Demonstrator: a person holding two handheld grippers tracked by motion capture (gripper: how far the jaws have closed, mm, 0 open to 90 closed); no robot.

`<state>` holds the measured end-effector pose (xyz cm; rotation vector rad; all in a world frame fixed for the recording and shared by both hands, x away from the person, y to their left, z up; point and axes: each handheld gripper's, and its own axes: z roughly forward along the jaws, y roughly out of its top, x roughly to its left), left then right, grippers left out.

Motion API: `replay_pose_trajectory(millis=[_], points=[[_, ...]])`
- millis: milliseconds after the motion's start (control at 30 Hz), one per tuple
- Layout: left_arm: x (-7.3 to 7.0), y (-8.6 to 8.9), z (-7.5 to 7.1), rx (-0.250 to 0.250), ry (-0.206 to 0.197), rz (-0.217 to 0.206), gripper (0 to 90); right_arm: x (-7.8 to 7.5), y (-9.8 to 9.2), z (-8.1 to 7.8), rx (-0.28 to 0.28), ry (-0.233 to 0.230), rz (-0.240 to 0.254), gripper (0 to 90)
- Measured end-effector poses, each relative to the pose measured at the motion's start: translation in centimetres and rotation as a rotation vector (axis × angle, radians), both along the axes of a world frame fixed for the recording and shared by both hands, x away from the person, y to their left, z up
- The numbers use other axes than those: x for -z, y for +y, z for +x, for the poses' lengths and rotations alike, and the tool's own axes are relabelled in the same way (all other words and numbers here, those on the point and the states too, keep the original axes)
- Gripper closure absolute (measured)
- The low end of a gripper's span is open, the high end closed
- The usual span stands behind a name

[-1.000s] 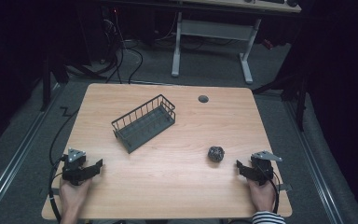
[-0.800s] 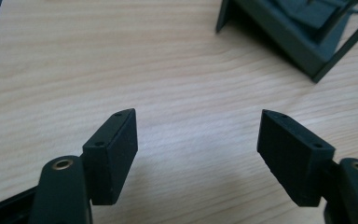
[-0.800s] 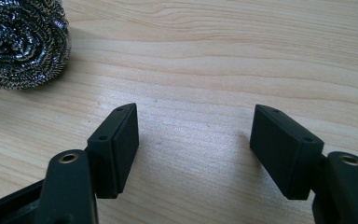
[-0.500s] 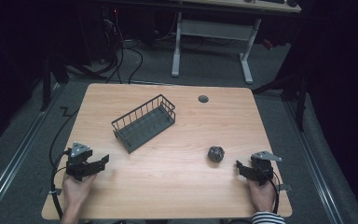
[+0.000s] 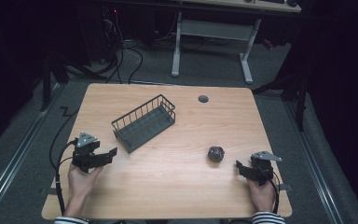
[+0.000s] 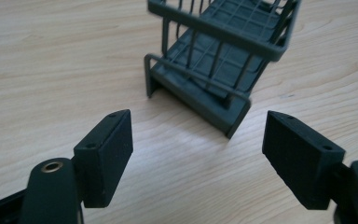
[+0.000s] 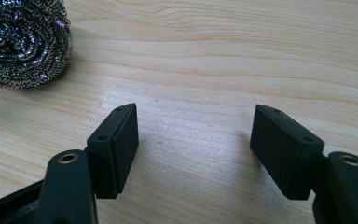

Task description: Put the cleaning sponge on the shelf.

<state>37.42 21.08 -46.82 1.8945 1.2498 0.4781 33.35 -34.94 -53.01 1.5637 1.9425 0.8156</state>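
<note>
1. Left gripper (image 5: 106, 154) is seen at the worktop's (image 5: 177, 186) near-left part in the high view, held in the left hand (image 5: 80, 179); its tips are aimed toward the wire basket (image 5: 144, 122), w/ a gap of bare wood between
2. Its jaws have just been opening & are spread wide in the left gripper view; nothing is held between the pads (image 6: 106, 154), only wood grain is seen there
3. In the left gripper view the basket (image 6: 223, 51) is seen just ahead of the jaws, its near short end facing them; it's dark grey, rectangular, set at an angle to the worktop's edges, approx. centre-left
4. Right gripper (image 5: 240, 167) is held by the right hand (image 5: 261, 193) at the near-right corner, low over the worktop
5. Its jaws are parted w/ nothing between them; bare worktop is seen in the gap in the right gripper view
6. Steel scourer (image 5: 216, 153), a round coil of metal wire, lies on the wood near the right gripper's tips, apart from them; in the right gripper view the scourer (image 7: 23, 42) is seen ahead & to the left of the left pad (image 7: 121, 149), not touched
7. Scourer & basket are well apart; a round grommet (image 5: 203, 99) is set near the far edge
</note>
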Motion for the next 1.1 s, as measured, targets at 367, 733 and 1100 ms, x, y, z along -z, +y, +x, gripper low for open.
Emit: replay_pose_trajectory(millis=[367,733,1100], points=[[-2.1,-1.2,1.9,0.001,0.005,-0.055,20.6,0.0,0.0,0.0,-0.002,0.001,0.0,32.4],[-3.0,-2.3,3.3,-0.019,-0.001,-0.06,17.7,0.0,0.0,0.0,-0.004,0.001,0.0,32.4],[-2.4,-2.9,5.2,-0.086,0.025,-0.049,16.8,0.0,0.0,0.0,-0.004,0.001,0.001,32.3]])
